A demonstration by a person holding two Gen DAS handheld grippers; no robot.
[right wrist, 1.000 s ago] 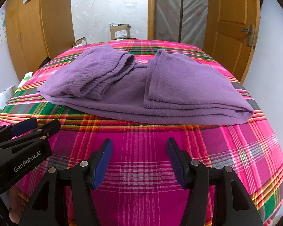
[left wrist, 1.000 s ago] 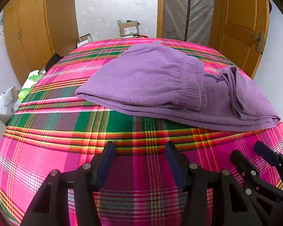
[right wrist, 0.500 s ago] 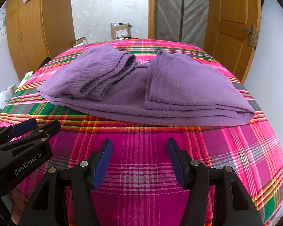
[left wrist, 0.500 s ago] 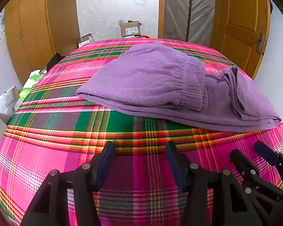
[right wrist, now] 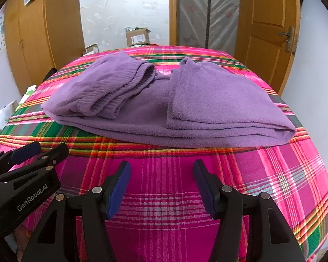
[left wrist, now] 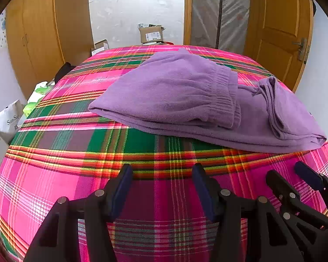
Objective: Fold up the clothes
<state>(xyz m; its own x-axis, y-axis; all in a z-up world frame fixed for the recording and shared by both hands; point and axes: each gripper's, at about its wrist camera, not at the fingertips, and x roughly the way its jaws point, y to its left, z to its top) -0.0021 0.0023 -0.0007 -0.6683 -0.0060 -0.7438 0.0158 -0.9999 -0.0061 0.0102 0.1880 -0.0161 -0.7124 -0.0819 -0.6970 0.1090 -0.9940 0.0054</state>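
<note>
- Nearest the lens: left black plastic two-finger gripper [left wrist: 161,172] with dark blue rubbery pads, jaws spread wide, nothing between them, hovering over the near edge of the bed.
- Just beside it: right black plastic two-finger gripper [right wrist: 161,170], same hinged build with silver pivot pins, flat blue pads, jaws likewise parted and empty.
- Seen each in the other's view: right one at the lower right corner of the left wrist view, left one at the lower left of the right wrist view, white "GenRobot.AI" lettering on its body.
- Beneath both: woven plaid bedspread in hot pink, green, yellow and red [left wrist: 61,174], flat and taut, fine checked weave visible close up.
- Further back, lying on the middle of the bedspread, apart from both grippers: folded purple fleece garment [right wrist: 146,113], soft and fuzzy, in stacked layers.
- On its left half: ribbed knit band [right wrist: 118,100] bunched in soft ridges; on its right half, a smooth flat folded panel with a rounded fold at the near right corner.
- Beyond the bed: brown cardboard box with a white label [left wrist: 151,33] against a pale wall.
- Farthest: glossy orange-brown wooden wardrobe [left wrist: 43,32] on the left; panelled wooden door with a metal lever handle [right wrist: 269,28] on the right.
</note>
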